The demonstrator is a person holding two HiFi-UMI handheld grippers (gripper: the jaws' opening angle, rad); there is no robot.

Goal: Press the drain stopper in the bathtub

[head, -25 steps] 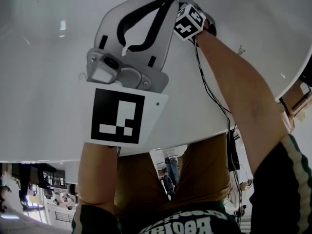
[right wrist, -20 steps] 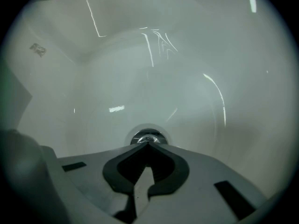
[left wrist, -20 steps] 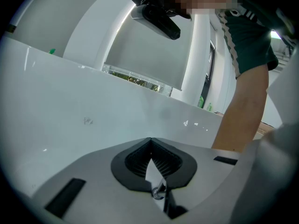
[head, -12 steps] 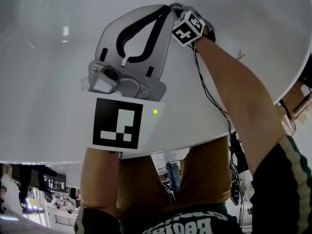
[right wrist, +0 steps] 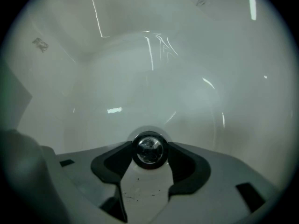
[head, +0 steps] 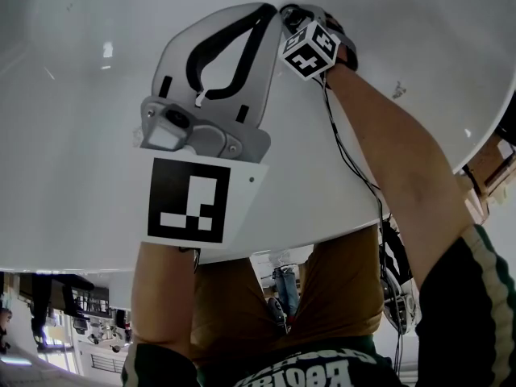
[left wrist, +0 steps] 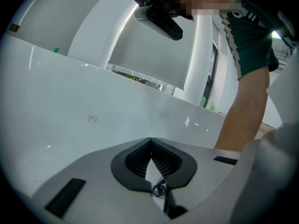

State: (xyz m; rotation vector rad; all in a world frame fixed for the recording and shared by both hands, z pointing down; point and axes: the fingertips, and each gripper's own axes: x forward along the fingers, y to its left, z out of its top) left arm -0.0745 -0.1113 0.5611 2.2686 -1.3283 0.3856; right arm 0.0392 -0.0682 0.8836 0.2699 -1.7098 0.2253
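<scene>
The round chrome drain stopper [right wrist: 149,152] sits in the floor of the white bathtub [right wrist: 154,78]. It shows in the gap between the dark pads of my right gripper [right wrist: 149,146], whose jaws are opening and stand on either side of it. In the head view only the right gripper's marker cube [head: 310,48] shows, deep in the tub. The stopper is hidden there. My left gripper [head: 270,10] hangs over the bathtub [head: 72,95] with its jaws shut and nothing between them; its tips meet at the left gripper [left wrist: 150,141].
A black cable [head: 355,168] runs down the person's right forearm [head: 403,160]. The tub's near rim [head: 81,260] crosses the lower head view, with a room behind it. Small bottles [left wrist: 205,101] stand on the tub's far ledge.
Both grippers shifted slightly in the head view. A green light on the left gripper's marker plate showed half a second ago and is off now.
</scene>
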